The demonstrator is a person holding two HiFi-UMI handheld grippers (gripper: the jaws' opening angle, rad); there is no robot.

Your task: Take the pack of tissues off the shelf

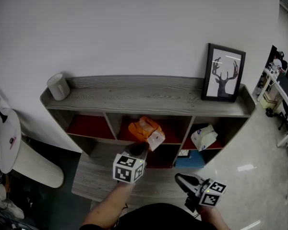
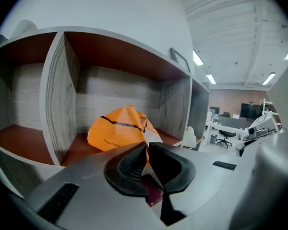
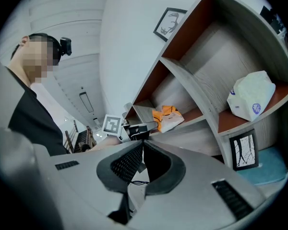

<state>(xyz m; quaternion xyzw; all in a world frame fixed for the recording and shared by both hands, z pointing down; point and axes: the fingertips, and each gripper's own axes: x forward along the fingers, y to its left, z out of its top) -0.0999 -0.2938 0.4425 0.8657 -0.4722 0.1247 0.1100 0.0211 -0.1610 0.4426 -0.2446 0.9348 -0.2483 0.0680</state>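
Orange plastic pack of tissues (image 1: pixel 145 128) is in the middle upper cubby of the grey wood-grain shelf unit (image 1: pixel 149 97), right up at the front edge of the reddish-brown board. The left gripper (image 1: pixel 139 150) is reaching in and its jaws are clamped on the pack's near end, with a sliver of orange and white wrapper pinched between the black pads. Honestly can't tell from the head view if the pack is lifted off the board or resting on it. The right gripper (image 1: pixel 179 178) hangs low and off to the right, well away from the shelf, jaws pressed together with nothing in them. One cubby over to the right there's a white soft pack (image 1: pixel 204 137). On top of the shelf, a white cylinder (image 1: pixel 58 86) sits at the left end and a black-framed deer picture (image 1: pixel 224 73) leans on the wall at the right end.
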